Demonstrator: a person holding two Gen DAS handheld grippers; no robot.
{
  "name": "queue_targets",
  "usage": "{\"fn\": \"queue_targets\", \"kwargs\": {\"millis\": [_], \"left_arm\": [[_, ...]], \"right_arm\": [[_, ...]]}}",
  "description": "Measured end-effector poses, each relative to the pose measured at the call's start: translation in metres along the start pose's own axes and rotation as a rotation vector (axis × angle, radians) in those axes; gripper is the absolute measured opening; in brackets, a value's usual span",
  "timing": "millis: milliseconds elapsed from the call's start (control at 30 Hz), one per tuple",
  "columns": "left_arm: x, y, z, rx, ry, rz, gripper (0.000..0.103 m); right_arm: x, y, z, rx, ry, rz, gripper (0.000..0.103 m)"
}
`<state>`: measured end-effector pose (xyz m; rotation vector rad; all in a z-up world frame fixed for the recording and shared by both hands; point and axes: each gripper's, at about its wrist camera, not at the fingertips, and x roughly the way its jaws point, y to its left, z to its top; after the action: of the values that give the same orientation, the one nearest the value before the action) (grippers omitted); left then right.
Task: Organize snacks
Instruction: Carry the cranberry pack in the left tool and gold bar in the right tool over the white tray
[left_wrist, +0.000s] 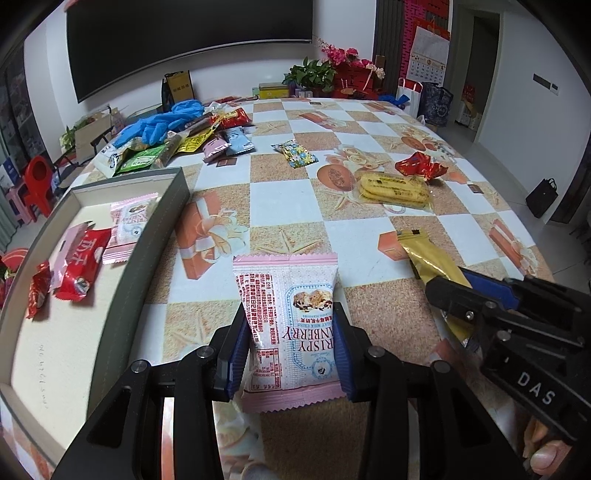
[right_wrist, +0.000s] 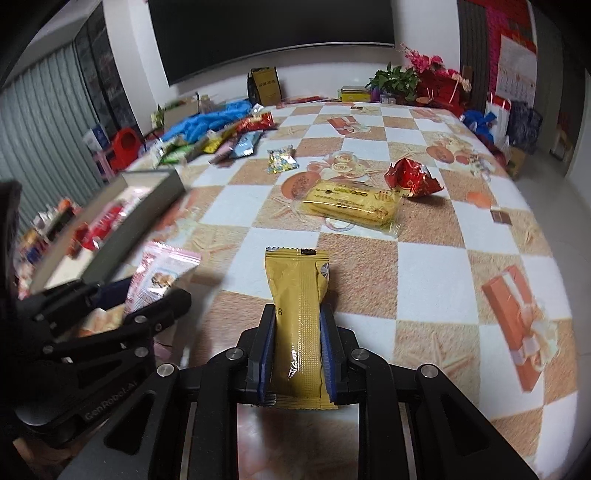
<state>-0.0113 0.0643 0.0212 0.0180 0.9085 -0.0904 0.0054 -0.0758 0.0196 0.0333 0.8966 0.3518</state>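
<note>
Pink-edged white cranberry crisp packet (left_wrist: 290, 325) sits clamped between the blue pads of the left gripper (left_wrist: 288, 354), above the checked tablecloth (left_wrist: 280, 199), just beside the grey-walled open box (left_wrist: 147, 236). Alongside, the right gripper (right_wrist: 297, 350) is clenched on a long gold foil snack bar (right_wrist: 299, 325). Farther out lie a yellow biscuit pack (right_wrist: 351, 206), a red crinkled wrapper (right_wrist: 410, 177) and a heap of mixed snack packets (left_wrist: 192, 144).

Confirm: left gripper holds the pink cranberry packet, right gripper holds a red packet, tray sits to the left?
Not quite. The right gripper is shut on a gold packet, not red, as the right wrist view shows. The left gripper does hold the pink cranberry packet, and the tray sits left.
</note>
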Motion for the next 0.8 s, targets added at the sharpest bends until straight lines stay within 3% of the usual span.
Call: {"fn": "queue_targets", "kwargs": {"millis": [233, 800], "left_arm": [[-0.026, 0.022, 0.000, -0.030, -0.006, 0.015, 0.044], [-0.070, 0.115, -0.014, -0.160, -0.020, 0.163, 0.044]], "right_arm": [[-0.016, 0.019, 0.003, 0.021, -0.005, 0.101, 0.023], [-0.015, 0.136, 0.020, -0.194, 0.015, 0.256, 0.023]]}}
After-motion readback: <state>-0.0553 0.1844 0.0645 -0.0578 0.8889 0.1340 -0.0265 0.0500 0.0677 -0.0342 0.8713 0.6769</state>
